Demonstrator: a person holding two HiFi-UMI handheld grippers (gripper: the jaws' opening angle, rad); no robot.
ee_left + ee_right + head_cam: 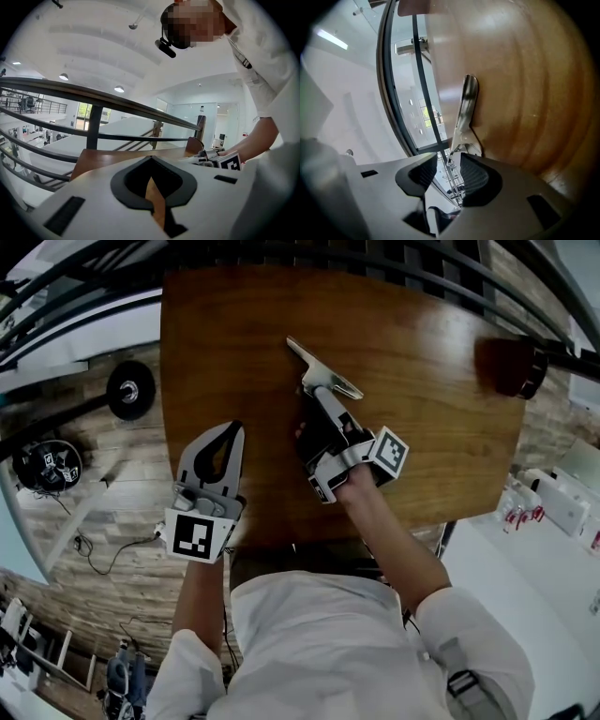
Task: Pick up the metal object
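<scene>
Lying metal object [323, 381]: flat on the wooden table [422, 352], near its middle and a little toward the far edge; the wide blade end points away from the person and the narrow handle runs back toward them.
Right gripper [319, 427]: jaws spread wide, not pressing on anything. In the right gripper view the ribbed pads stand apart [449, 159] and the handle end of the metal object [466, 103] reaches just up to the mouth of the gap, with the brown tabletop [525, 93] beside it.
Left gripper [236, 427]: jaws closed tip to tip and empty [151, 159]. It sits over the near-left part of the table, well apart from the metal object, with its marker cube at the near edge.
Open room: bare wood lies to the right of the metal object, out to a dark round thing [511, 367] near the right edge. Bare wood also lies between the two grippers and left of the blade.
Edges: a dark railing [375, 259] runs just past the far edge. The left edge drops to plank floor, where a black disc [129, 388] lies.
</scene>
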